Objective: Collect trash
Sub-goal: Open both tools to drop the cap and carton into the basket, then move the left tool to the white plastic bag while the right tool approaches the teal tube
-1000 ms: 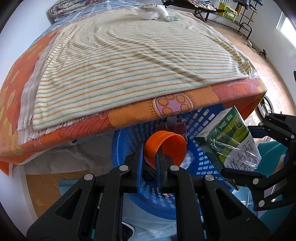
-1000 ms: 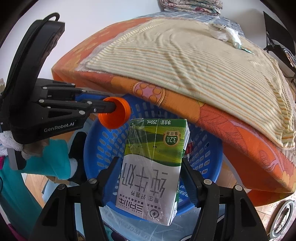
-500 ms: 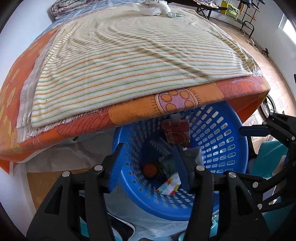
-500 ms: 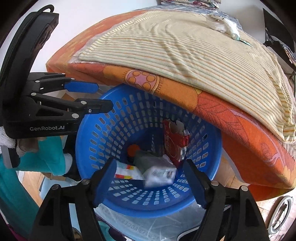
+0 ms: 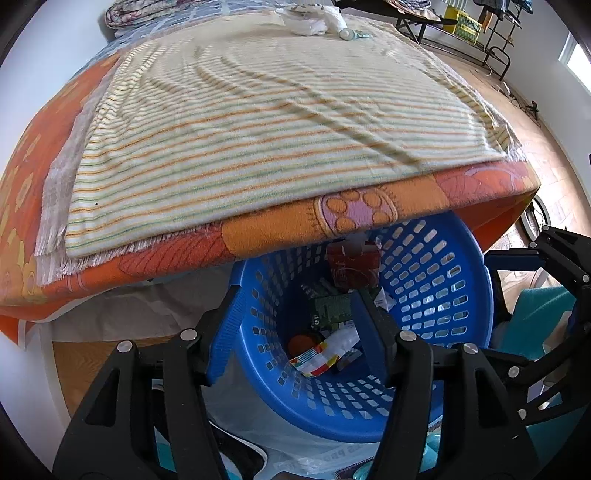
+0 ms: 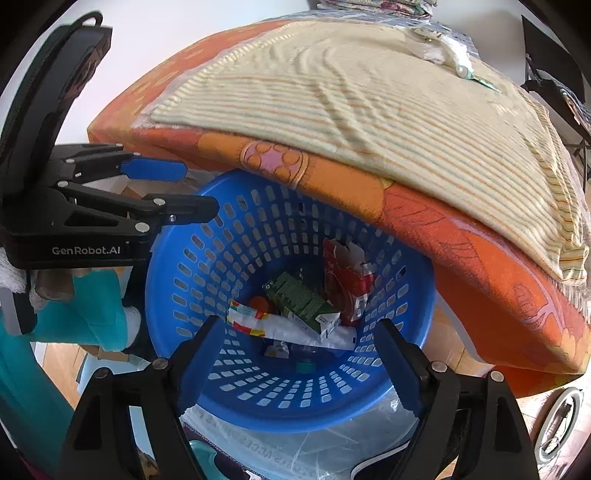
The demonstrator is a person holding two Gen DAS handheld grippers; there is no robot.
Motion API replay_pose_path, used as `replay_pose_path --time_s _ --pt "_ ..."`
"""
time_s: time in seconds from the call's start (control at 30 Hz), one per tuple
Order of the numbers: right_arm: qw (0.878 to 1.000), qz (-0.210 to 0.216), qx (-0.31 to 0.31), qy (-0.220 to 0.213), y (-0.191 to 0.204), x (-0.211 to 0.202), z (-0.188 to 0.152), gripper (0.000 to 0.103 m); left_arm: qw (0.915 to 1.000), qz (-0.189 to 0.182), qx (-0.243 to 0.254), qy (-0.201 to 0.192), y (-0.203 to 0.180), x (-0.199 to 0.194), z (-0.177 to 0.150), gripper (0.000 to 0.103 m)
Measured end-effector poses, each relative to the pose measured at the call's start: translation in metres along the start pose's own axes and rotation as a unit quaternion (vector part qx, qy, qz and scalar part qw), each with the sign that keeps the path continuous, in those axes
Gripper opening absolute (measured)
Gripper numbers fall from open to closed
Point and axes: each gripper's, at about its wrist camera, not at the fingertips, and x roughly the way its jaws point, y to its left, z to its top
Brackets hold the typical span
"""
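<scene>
With my left gripper [image 5: 297,325] and right gripper [image 6: 291,354] both wide open and empty over the blue basket [image 6: 413,321], reaching toward the white wrapper [image 5: 310,18] risks snagging the striped blanket [image 5: 258,110].

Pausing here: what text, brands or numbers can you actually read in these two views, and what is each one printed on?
"GenRobot.AI": white lettering on the body of the left gripper, right wrist view.
Green carton in the blue basket: printing too small to read.
Red carton: printing too blurred to read.
Clear plastic sheet under the basket: letters upside down and distorted, unreadable.
</scene>
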Motion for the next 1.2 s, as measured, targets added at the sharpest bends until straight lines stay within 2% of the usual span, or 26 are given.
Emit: replay_pose_path --time_s 0.3,0.43,0.77,0.87,0.93,1.07,1.2 --pt "0.998 0.005 0.045 -0.044 -0.025 -0.028 0.019 0.086 0.9992 -0.013 -0.021 -0.031 0.008 -0.018 0.032 0.061" --pt "0.995 0.007 0.072 -0.065 -0.043 -0.041 0.029 0.088 0.9981 -0.018 -0.031 -0.05 0.012 -0.027 0.053 0.069" --pt "0.987 0.016 0.132 -0.093 -0.08 -0.059 0.052 0.091 0.9951 -0.038 -0.034 -0.085 0.011 -0.037 0.113 0.069" --pt "0.983 0.022 0.151 -0.1 -0.093 -0.064 0.059 0.091 0.9936 -0.045 -0.013 -0.103 0.006 -0.04 0.134 0.069" --pt "0.979 0.028 0.173 -0.106 -0.106 -0.069 0.063 0.091 0.9928 -0.037 0.008 -0.114 0.002 -0.041 0.148 0.069" --pt "0.967 0.041 0.223 -0.12 -0.136 -0.075 0.076 0.091 0.9897 -0.027 0.034 -0.136 0.001 -0.042 0.178 0.07" --pt "0.956 0.036 0.255 -0.138 -0.168 -0.079 0.096 0.091 0.9876 -0.019 0.05 -0.148 0.003 -0.034 0.209 0.07"
